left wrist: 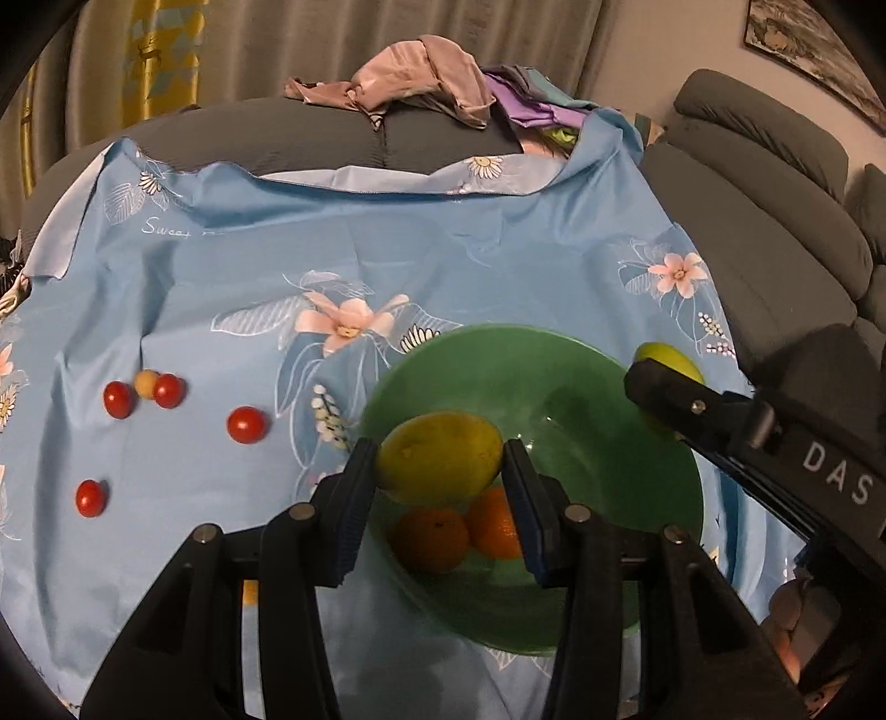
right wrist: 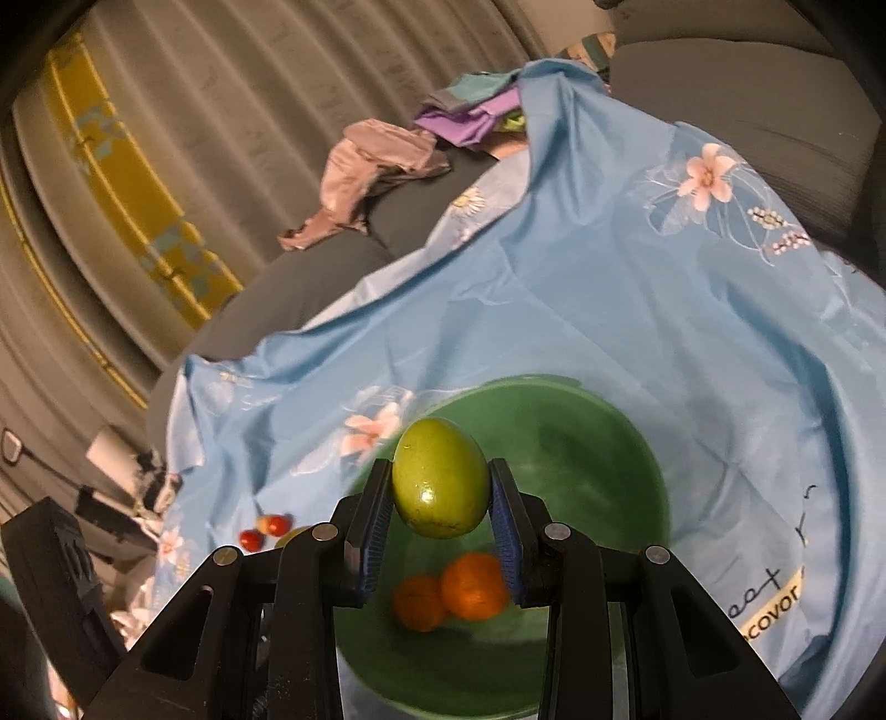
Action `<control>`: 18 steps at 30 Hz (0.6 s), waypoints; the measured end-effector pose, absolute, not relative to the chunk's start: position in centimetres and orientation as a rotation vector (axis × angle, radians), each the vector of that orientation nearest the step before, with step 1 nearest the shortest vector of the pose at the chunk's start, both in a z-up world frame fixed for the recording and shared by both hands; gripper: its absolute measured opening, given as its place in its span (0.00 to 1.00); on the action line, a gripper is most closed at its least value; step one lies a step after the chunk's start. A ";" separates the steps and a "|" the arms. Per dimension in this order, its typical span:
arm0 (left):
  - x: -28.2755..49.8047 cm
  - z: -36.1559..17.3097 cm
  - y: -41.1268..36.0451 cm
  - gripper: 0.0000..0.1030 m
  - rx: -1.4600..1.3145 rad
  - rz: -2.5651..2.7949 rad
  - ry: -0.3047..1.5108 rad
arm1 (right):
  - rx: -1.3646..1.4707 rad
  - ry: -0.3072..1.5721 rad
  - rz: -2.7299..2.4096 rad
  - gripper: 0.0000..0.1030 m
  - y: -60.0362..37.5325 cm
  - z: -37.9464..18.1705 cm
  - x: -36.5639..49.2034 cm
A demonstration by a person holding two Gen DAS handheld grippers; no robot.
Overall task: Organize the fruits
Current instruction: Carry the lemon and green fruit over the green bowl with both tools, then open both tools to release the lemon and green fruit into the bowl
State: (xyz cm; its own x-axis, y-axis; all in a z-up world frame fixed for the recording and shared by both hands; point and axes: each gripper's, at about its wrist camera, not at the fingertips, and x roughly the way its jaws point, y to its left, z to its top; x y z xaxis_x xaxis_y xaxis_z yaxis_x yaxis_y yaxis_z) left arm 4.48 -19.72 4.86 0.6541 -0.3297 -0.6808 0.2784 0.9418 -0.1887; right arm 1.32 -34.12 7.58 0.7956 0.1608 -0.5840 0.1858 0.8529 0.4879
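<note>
home living room – grey sofa [left wrist: 775,183], curtains [left wrist: 343,44], framed picture [left wrist: 814,50], laundry heap [left wrist: 421,77]

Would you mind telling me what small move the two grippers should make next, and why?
Probably lower a little and open: the left gripper holds a yellow fruit and the right gripper a green fruit, both above the green bowl, where two oranges already lie.

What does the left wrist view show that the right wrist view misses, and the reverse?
Left wrist only: the left hand-held gripper shut on a yellow fruit, and four separate cherry tomatoes, one at. Right wrist only: the full green fruit in the right hand-held gripper. Both: the green bowl holding two oranges, on the blue floral cloth.
</note>
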 end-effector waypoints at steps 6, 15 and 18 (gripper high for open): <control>4.6 3.8 -20.8 0.45 -0.049 -0.364 0.817 | 0.564 0.709 -0.078 0.35 -34.8 6.5 2.0; 4.3 3.1 -22.2 0.45 -0.012 -0.400 0.825 | 0.538 0.756 -0.088 0.35 -34.3 5.9 2.6; 4.3 2.9 -22.4 0.45 -0.010 -0.414 0.830 | 0.536 0.767 -0.098 0.35 -34.6 5.7 2.6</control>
State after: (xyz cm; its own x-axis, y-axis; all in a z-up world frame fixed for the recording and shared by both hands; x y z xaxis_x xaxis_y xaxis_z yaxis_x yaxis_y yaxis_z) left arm 4.27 -22.41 2.92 0.6002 -0.3605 -0.7140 0.3531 0.9204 -0.1678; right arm 2.59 -34.57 5.68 0.7227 0.1067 -0.6828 0.2748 0.8622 0.4256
